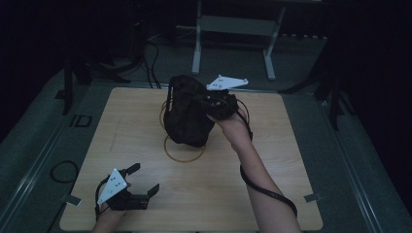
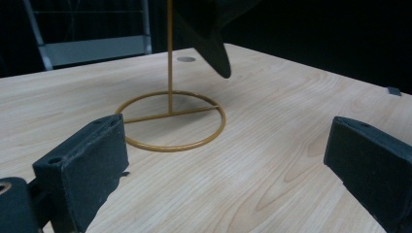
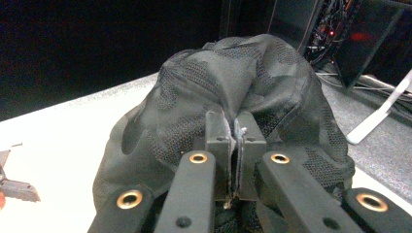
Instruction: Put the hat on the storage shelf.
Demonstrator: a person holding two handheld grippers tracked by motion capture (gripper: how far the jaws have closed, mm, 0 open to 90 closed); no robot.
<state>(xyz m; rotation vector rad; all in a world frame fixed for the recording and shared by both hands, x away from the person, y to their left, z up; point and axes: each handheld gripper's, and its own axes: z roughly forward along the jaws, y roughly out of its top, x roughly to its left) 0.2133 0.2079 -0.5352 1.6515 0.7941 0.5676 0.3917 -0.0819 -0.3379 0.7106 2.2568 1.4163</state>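
Black mesh cap (image 3: 233, 92) pinched in right gripper (image 3: 235, 128) jaws — left gripper (image 2: 223, 160) jaws spread, empty.

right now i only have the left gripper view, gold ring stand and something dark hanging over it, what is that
Observer: A black cap, held up against the stand's post by the right gripper.
Operator: is it gripped or just resting
Observer: Gripped. In the right gripper view the jaws stand pinched shut on a fold of the cap's fabric.
Operator: where's my left gripper relative to all that
Observer: The left gripper sits near the table's front left corner, jaws open, well apart from the gold stand.
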